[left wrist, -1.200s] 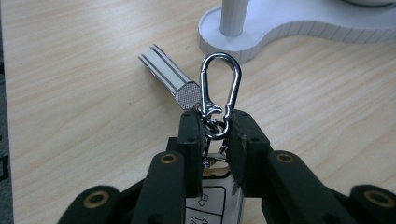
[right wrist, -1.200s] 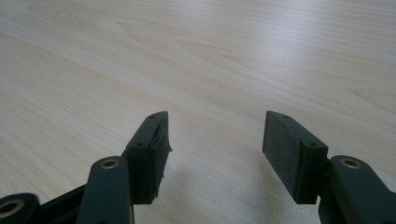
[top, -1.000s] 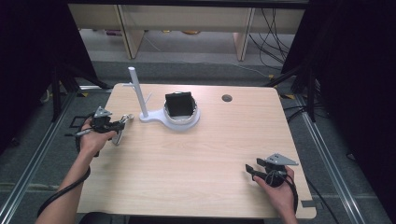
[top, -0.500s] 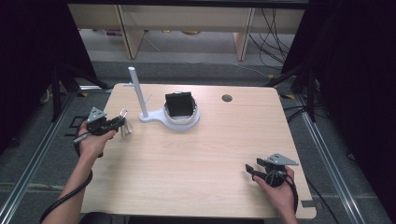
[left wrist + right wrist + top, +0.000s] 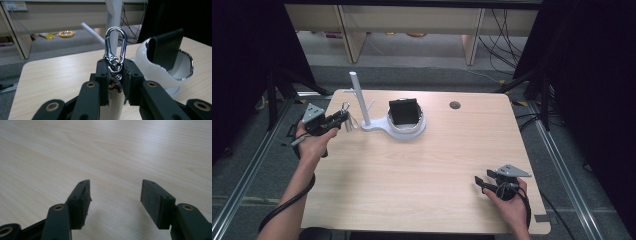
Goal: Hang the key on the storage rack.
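Nearest the person, the right gripper rests low over the bare counter, its jaws spread wide and holding nothing, well apart from everything else. It poses little risk unless it is swung across toward the stand.

Farther off at the left edge, the left gripper has its jaws clenched on the swivel end of a silver carabiner clip, which stands upright above the jaw tips. The hold is narrow and on rounded metal, so the clip could twist or slip out if the hand tilts or bumps something.

Just beyond it stands the white stand with a thin side peg. If the clip is meant for that peg, a misjudged approach could strike the post and tip or shove the base. Beside it, the white holder with a black insert could be knocked too.
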Demonstrator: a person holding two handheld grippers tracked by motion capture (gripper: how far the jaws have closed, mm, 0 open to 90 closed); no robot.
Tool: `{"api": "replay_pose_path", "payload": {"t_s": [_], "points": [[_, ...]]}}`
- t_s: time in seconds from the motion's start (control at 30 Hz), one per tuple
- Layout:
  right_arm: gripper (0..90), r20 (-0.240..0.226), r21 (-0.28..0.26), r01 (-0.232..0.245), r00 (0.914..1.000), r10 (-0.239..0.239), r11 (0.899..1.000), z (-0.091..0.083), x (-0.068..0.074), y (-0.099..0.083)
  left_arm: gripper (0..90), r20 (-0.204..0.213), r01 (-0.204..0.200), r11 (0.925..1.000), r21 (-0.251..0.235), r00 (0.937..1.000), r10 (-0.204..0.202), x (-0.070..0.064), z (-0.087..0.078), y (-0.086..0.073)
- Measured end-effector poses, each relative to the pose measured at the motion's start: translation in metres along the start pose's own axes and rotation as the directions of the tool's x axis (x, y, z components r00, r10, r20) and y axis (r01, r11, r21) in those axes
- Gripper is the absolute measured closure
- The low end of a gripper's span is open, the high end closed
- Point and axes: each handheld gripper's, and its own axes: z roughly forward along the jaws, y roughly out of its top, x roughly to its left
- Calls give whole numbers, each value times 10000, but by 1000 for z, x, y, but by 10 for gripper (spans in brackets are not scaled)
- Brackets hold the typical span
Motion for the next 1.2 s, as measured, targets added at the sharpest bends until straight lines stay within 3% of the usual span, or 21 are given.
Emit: {"api": "replay_pose_path", "payload": {"t_s": [0.07, 0.2, 0.23, 0.27, 0.3, 0.43, 0.7, 0.87, 0.9, 0.97, 1.1, 1.2], "points": [[423, 44, 256, -95, 9999, 94, 9996, -2, 1, 0, 757, 10, 5, 9999, -153, 10000, -5, -1, 0, 7], [423, -10, 13, -34, 10000, 34, 10000, 0, 0, 0, 756, -147, -78, 9991, -406, 9999, 73, -2, 0, 21], [423, 158, 124, 19, 9999, -21, 9999, -1, 0, 0, 757, -145, -80, 9987, -494, 9999, 73, -1, 0, 24], [423, -13, -17, 17, 10000, -17, 10000, 0, 0, 0, 756, -165, -82, 9982, -587, 9998, 72, -1, 0, 27], [423, 166, 186, 93, 9998, -96, 9998, -2, 0, 0, 756, -182, -92, 9979, -647, 9998, 80, -1, 0, 30], [423, 23, 22, -47, 10000, 47, 10000, 0, 0, 0, 756, -210, -74, 9987, -511, 9998, 63, 1, 4, 37], [422, -42, 129, -187, 9998, 188, 9997, -1, 1, 0, 755, -52, 760, 9967, -268, 9971, -762, 8, 20, 28], [422, 149, 221, 38, 9999, -41, 9997, -2, 0, 1, 739, -5, 627, 9977, 242, 9980, -627, 5, 33, 22], [422, -9, 10, -35, 10000, 35, 10000, 0, 0, 0, 712, -67, 529, 9983, 252, 9986, -528, 4, 34, 22], [422, -33, 144, -300, 9995, 300, 9994, -2, 1, 0, 635, -109, 401, 9989, 229, 9991, -398, 2, 34, 21], [422, 95, 133, -100, 9999, 99, 9999, -3, 0, 0, 527, -215, -212, 9988, 442, 9995, 222, -2, 24, 14], [422, -1, 180, -196, 9998, 196, 9996, -3, 0, 0, 468, -341, -302, 9984, 480, 9989, 318, -3, 11, 1]]}}
